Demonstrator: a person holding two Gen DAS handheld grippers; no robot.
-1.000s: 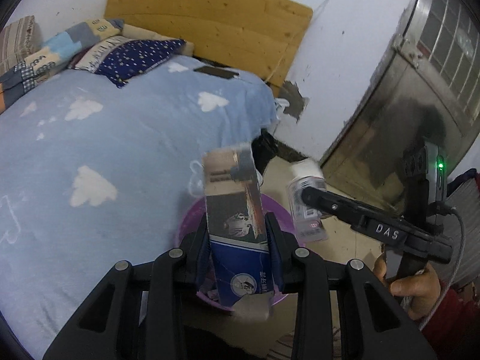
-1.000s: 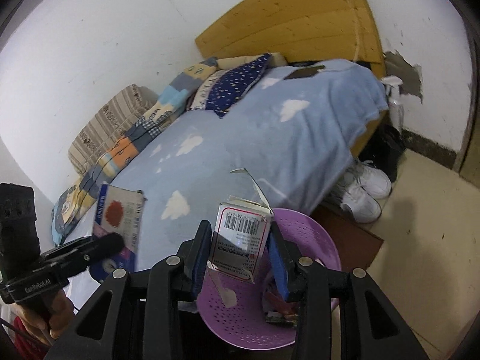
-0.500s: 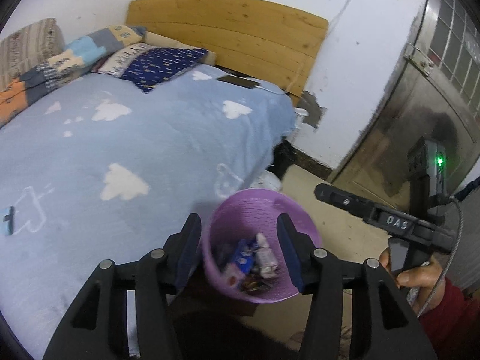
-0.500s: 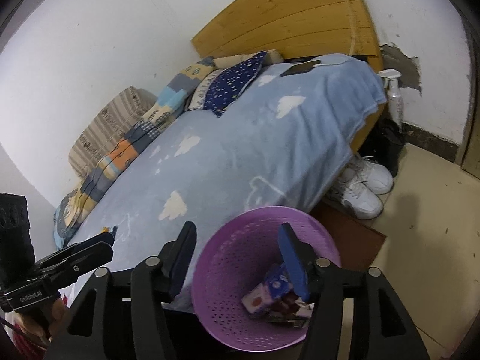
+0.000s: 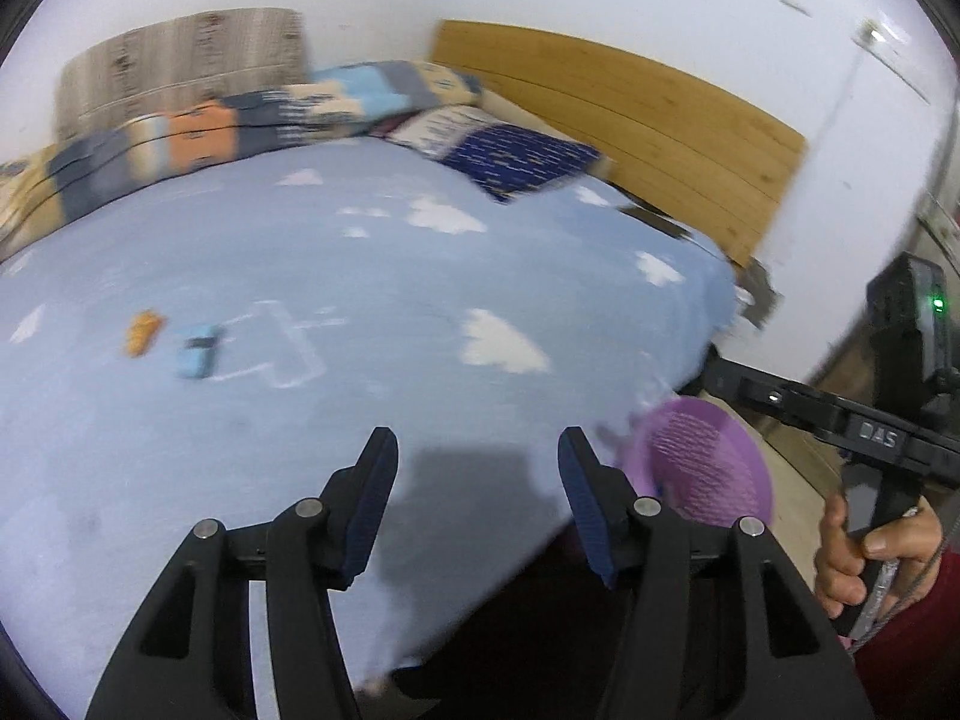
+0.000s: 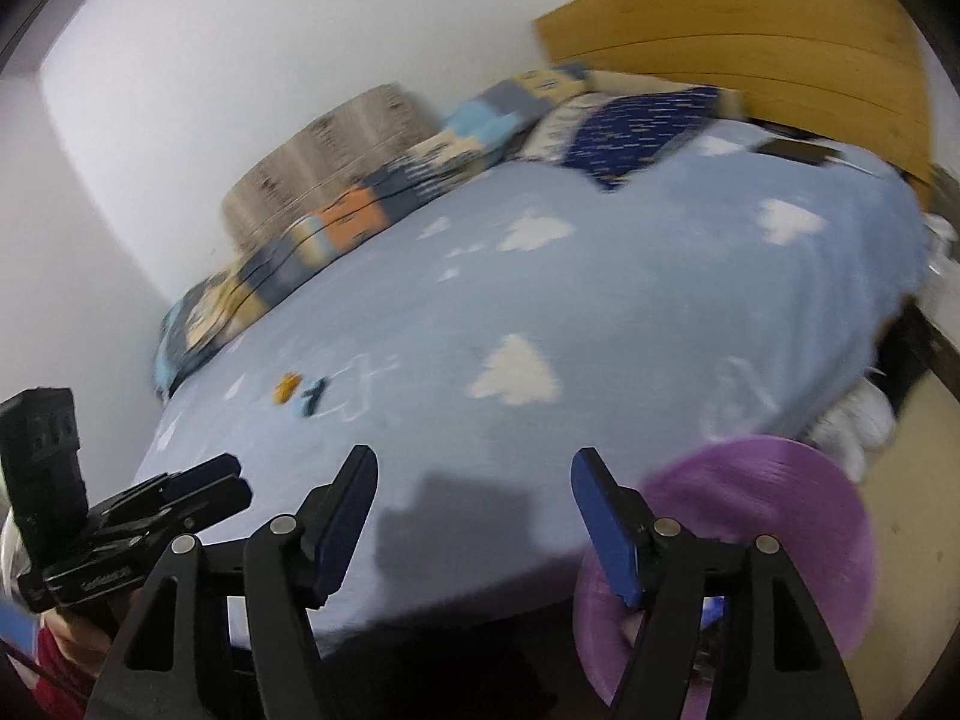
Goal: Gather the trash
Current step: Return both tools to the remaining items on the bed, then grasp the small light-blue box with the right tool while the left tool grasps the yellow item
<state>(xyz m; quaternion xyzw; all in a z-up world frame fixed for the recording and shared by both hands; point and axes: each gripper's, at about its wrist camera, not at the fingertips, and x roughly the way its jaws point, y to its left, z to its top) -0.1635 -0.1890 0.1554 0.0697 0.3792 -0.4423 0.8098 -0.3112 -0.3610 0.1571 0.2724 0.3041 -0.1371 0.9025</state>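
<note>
Bed [image 5: 372, 276]: headboard [image 5: 630, 120] behind it, pillows [image 5: 504, 156] at its head.
Scraps [image 5: 195, 354]: two lie side by side on the bed.
Basket [image 5: 702, 468]: on the floor beside the bed.

A soft, matt fleece blanket [image 5: 372, 276] is covering the bed. Behind it, the wooden headboard [image 5: 630, 120] is showing smooth grain. Beside the bed, the purple basket [image 6: 780, 516] is looking like perforated plastic.

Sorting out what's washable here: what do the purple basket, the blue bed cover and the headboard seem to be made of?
Purple basket: likely moulded plastic, with rows of small perforations in its wall. Blue bed cover: soft matte fabric, maybe fleece, printed with white clouds. Headboard: light wood or veneer, smooth, with visible grain and plank lines.
</note>
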